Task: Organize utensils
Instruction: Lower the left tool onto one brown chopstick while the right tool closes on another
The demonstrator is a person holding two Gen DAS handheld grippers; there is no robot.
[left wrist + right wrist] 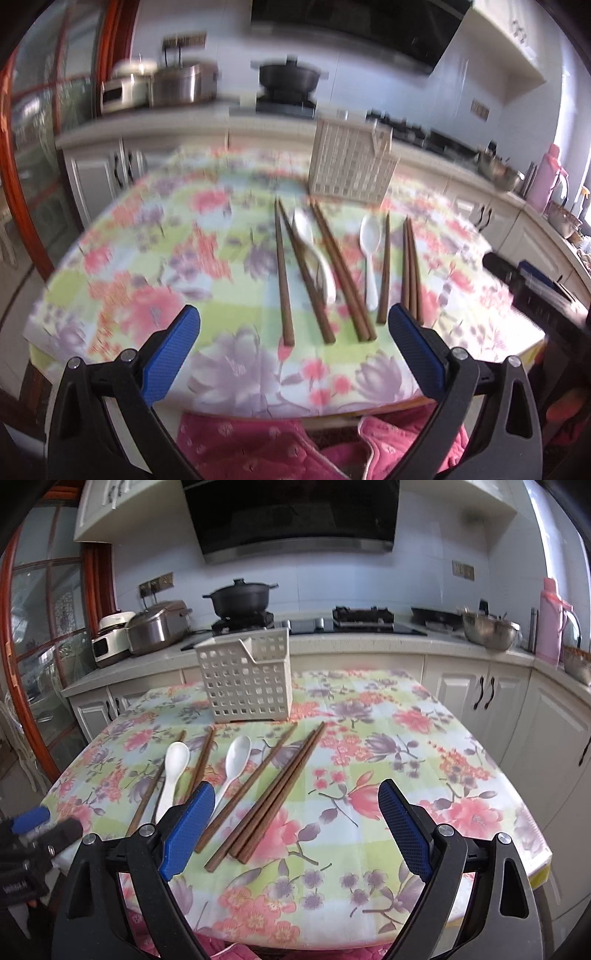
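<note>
Both grippers hover at the near table (461, 738) edge, fingers spread wide, holding nothing: left gripper (293, 326), right gripper (297, 801). All utensils lie loose on the floral cloth in front of the white slotted caddy (245, 679), which stands empty as far as I can see. Risks: the chopsticks (273, 794) are thin and lie flat, and some touch or cross, so a pinch may drag a neighbour or slip. One chopstick lies across the left spoon (314, 254); lifting either disturbs the other. The right spoon (370, 254) looks glossy and may slip. The caddy is light, could tip. Only writing is on the glove at lower left of the right view, unreadable.
</note>
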